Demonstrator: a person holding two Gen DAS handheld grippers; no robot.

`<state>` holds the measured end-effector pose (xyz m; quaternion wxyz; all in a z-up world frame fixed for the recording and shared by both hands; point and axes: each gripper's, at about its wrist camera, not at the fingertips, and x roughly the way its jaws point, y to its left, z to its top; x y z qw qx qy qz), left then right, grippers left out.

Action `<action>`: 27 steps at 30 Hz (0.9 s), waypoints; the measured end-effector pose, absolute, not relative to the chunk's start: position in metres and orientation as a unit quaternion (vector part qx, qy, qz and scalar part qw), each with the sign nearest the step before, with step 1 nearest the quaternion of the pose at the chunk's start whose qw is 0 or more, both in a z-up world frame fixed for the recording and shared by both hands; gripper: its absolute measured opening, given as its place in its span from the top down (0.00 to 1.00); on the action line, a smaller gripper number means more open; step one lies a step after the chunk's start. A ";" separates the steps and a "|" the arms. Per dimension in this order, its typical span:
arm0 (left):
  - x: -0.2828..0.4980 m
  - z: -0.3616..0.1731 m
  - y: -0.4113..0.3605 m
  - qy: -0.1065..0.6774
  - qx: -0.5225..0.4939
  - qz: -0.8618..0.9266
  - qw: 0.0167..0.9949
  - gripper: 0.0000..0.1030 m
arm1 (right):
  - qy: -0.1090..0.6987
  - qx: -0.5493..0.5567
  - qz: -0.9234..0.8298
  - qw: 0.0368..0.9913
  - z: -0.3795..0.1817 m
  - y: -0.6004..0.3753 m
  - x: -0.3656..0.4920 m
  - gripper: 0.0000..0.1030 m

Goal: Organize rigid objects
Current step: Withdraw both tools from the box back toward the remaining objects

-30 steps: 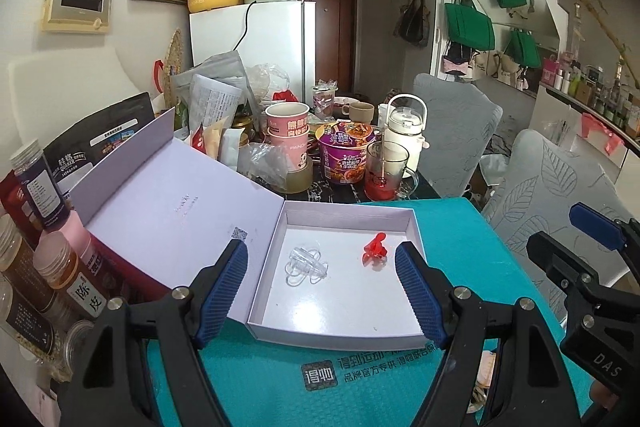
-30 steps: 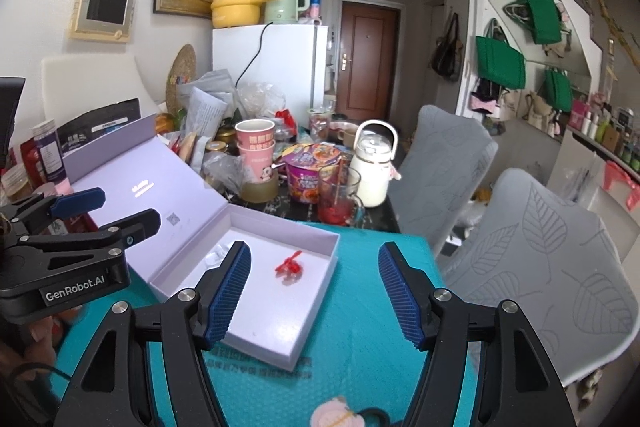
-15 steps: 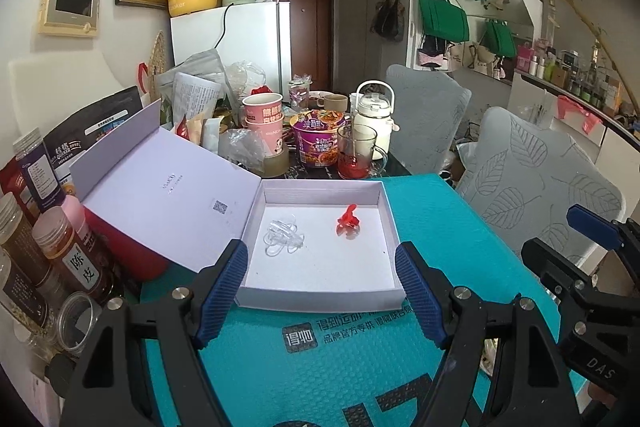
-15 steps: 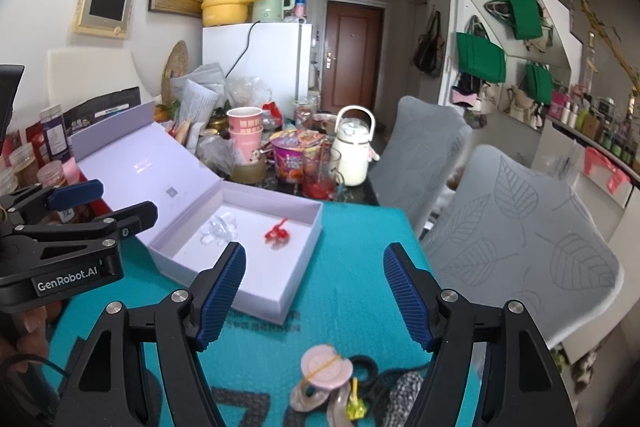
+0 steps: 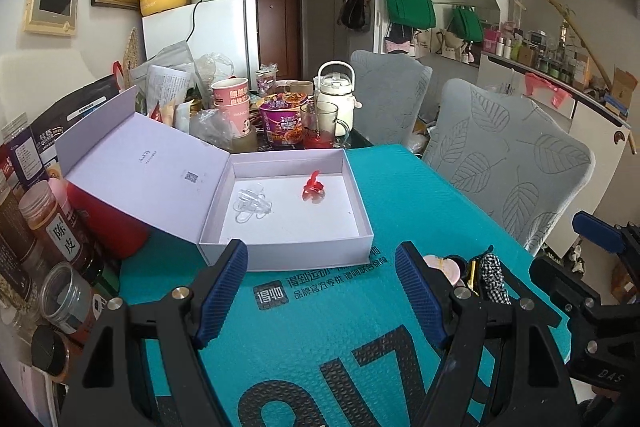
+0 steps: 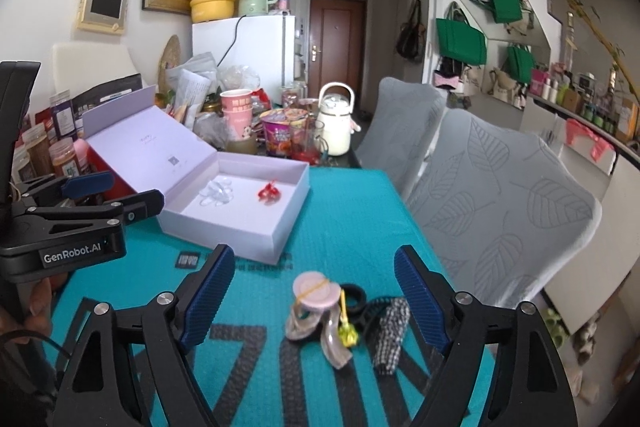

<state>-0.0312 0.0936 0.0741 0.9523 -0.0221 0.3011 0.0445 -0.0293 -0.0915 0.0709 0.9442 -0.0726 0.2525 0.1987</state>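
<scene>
A small heap of hair accessories point(image 6: 340, 315) lies on a teal bubble-mailer surface point(image 6: 352, 227), near its front edge; the heap holds a round pink clip point(image 6: 316, 290) with a yellow elastic across it, a black hair tie point(image 6: 354, 297) just behind it, a translucent smoky claw clip point(image 6: 334, 341), a small yellow-green clip point(image 6: 347, 331), and a black-and-white checked fabric piece point(image 6: 390, 335) on the right side, all touching or overlapping. Behind the heap and to its left sits an open pale lilac box point(image 6: 280, 223), its lid point(image 6: 148, 151) hinged back to the left and propped at a tilt; inside the tray lie a clear plastic clip point(image 5: 250, 205) on the left and a red clip point(image 5: 311, 186) to the right of it, apart from each other. The right gripper point(image 6: 314, 301) hovers above the heap with its blue-padded jaws spread wide, holding nothing; the heap shows between them. The left gripper point(image 5: 320, 291) is level with the front wall of the box, its jaws equally wide apart and empty; in the right wrist view it appears at the left edge, gripped by a hand point(image 6: 38, 307). Beyond the box the table is crowded with pink paper cups point(image 5: 231, 99), a purple instant-noodle bowl point(image 5: 280, 123), a glass mug point(image 5: 322, 127) with red liquid, and a cream kettle point(image 5: 335, 103); spice jars point(image 5: 60, 227) stand at the left; two grey leaf-patterned chairs point(image 5: 508, 163) stand to the right.
</scene>
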 end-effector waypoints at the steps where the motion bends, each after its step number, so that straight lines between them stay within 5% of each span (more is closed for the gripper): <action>1: -0.033 0.073 0.091 0.299 -0.026 0.036 0.953 0.26 | 0.256 -0.068 0.198 0.944 0.068 -0.095 -0.031 0.17; 27: 0.007 0.012 -0.004 0.363 0.006 -0.054 0.930 0.26 | 0.351 -0.012 0.143 0.925 -0.019 -0.205 -0.013 0.17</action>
